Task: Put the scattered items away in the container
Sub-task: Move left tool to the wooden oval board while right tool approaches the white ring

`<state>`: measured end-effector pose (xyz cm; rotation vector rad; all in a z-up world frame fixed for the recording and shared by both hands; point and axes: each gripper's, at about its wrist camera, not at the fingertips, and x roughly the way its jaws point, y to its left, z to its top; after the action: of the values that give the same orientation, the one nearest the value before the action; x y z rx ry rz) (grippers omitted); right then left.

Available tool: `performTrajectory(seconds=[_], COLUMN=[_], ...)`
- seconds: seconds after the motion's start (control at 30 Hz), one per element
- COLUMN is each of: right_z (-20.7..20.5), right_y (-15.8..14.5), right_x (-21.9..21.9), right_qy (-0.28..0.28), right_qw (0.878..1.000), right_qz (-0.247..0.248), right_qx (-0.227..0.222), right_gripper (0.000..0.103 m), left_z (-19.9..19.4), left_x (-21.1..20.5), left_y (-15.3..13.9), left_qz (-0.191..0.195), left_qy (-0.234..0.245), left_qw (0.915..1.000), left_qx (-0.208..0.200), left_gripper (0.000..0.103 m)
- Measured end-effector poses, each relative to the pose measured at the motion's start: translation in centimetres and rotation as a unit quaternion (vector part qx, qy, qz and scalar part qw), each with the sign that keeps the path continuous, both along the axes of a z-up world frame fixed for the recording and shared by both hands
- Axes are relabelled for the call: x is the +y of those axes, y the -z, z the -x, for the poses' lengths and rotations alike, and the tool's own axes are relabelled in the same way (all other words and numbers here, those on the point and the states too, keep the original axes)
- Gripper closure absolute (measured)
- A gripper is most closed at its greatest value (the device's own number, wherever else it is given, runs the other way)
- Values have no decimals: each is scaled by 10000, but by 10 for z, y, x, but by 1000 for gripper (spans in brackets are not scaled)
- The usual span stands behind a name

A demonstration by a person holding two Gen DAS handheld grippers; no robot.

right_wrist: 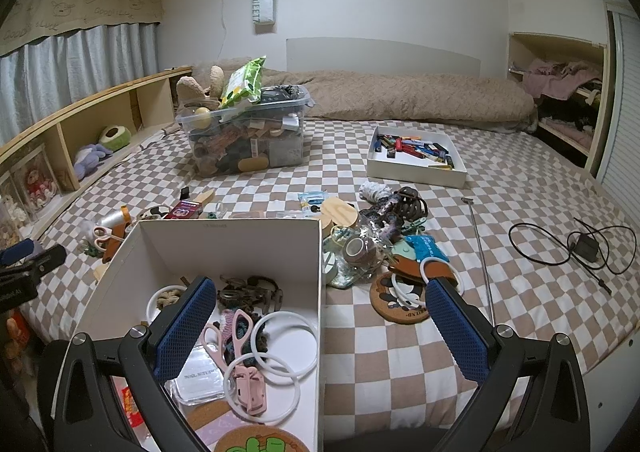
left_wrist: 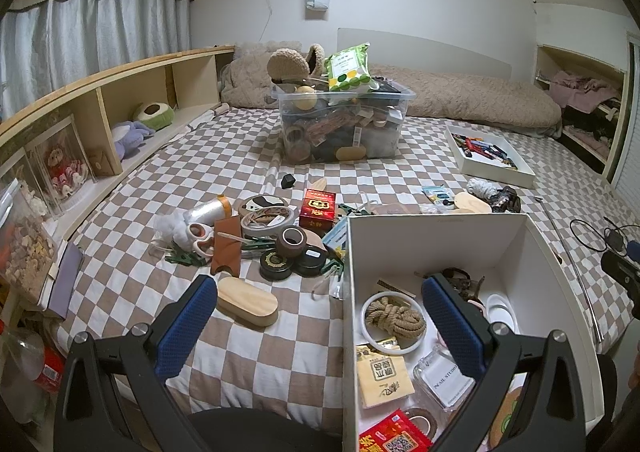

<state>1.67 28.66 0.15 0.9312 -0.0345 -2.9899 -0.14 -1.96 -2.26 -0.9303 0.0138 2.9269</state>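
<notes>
A checkered bed [left_wrist: 248, 364] carries the clutter and a white box [left_wrist: 440, 228], partly filled. Left tongs [left_wrist: 320, 316] and right tongs [right_wrist: 320, 316] both gape apart, empty. The wooden oval [left_wrist: 247, 302] beside the box looks light, stiff, smooth; grip across its narrow sides. The box's near end is cut off.

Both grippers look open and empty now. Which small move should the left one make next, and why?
Probably lower the left gripper toward the oval wooden box and close on it. That box lies alone on the checkered bedspread, just ahead of the left blue finger and nearest the white container, so it seems the easiest scattered item to take.
</notes>
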Motion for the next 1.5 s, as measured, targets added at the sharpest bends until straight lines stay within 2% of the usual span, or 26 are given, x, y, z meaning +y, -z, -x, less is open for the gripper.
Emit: performTrajectory(seconds=[0.37,0.47,0.6,0.8,1.03,1.17,1.23,1.3,1.5], right_z=[7,8,10,11,19,27,36,39,54], right_y=[7,9,11,12,16,27,37,45,63], right_x=[16,20,28,50,80,99,111,119,135], right_qy=[229,287,378,642,934,1012,1047,1070,918], right_qw=[9996,9994,9991,9977,9954,9938,9923,9912,9899], right_qz=[106,146,168,239,-213,-374,-287,-191,86], right_qx=[-102,-119,-128,0,28,-258,-601,-750,-1076], right_gripper=[0,0,0,0,0,0,0,0,0], left_z=[10,14,22,45,59,67,71,75,88], left_x=[-74,-84,-94,-97,-90,-89,-91,-93,-93], left_y=[3,6,17,36,53,62,64,67,73], left_qz=[-86,-82,-70,217,590,628,467,287,195], left_qy=[-874,-963,-905,-640,-238,-70,35,122,245], left_qw=[9961,9952,9952,9945,9924,9912,9913,9909,9896], left_qx=[-75,-158,-360,-804,-1051,-1162,-1231,-1310,-1402], left_gripper=[0,0,0,0,0,0,0,0,0])
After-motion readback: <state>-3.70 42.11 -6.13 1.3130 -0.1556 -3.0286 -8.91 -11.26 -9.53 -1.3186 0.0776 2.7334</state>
